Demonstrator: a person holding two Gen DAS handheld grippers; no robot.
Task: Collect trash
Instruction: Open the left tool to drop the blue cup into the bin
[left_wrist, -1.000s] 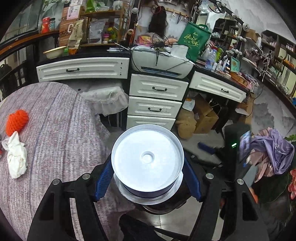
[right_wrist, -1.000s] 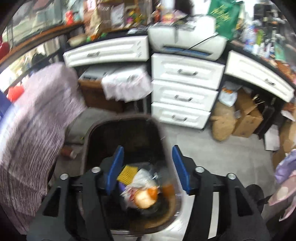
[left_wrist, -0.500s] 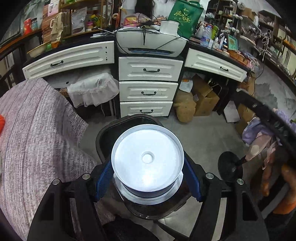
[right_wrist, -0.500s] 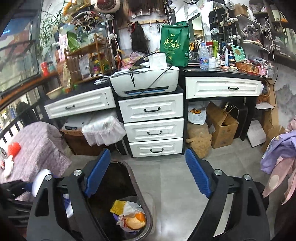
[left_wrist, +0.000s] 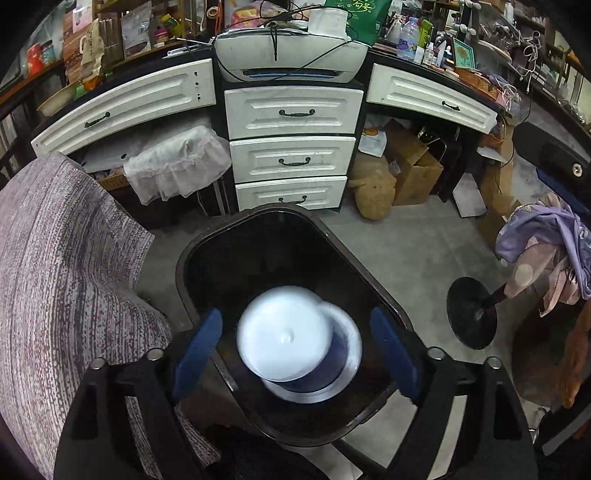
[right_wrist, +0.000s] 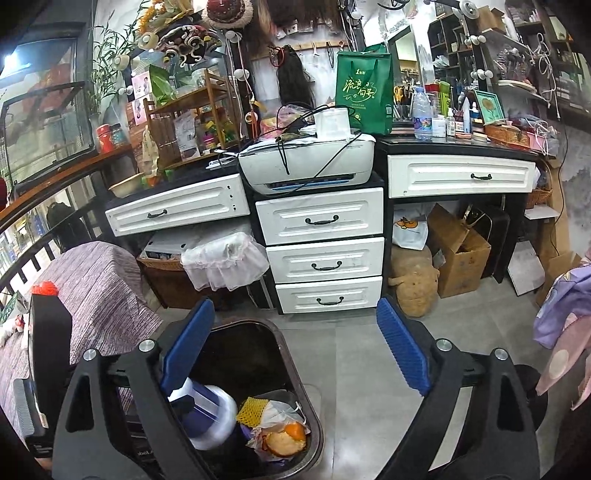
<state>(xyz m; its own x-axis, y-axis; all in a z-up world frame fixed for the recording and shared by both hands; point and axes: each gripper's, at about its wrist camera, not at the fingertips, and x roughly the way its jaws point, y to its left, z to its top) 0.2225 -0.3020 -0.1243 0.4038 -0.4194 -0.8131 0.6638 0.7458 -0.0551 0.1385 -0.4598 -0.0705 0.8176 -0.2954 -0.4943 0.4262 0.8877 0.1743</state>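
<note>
In the left wrist view, the left gripper (left_wrist: 295, 354) hung over the black trash bin (left_wrist: 255, 218), its blue pads (left_wrist: 197, 350) apart and opening. The disc spindle case (left_wrist: 299, 343), white-lidded and blurred, lay between them but clear of both pads, tilted, its round axis leaning toward the bin's near right corner; it looked released and dropping into the bin.

In the right wrist view, the right gripper (right_wrist: 295, 354) stood higher, its jaws wide, opening, and empty. The trash bin (right_wrist: 295, 363) sat below and to its left, beside the striped tablecloth (right_wrist: 96, 288). The spindle case (right_wrist: 212, 417) lay on its side against the bin's left wall, next to the yellow foam net (right_wrist: 253, 408) and orange peel (right_wrist: 286, 437). The left gripper was nearer it.
</note>
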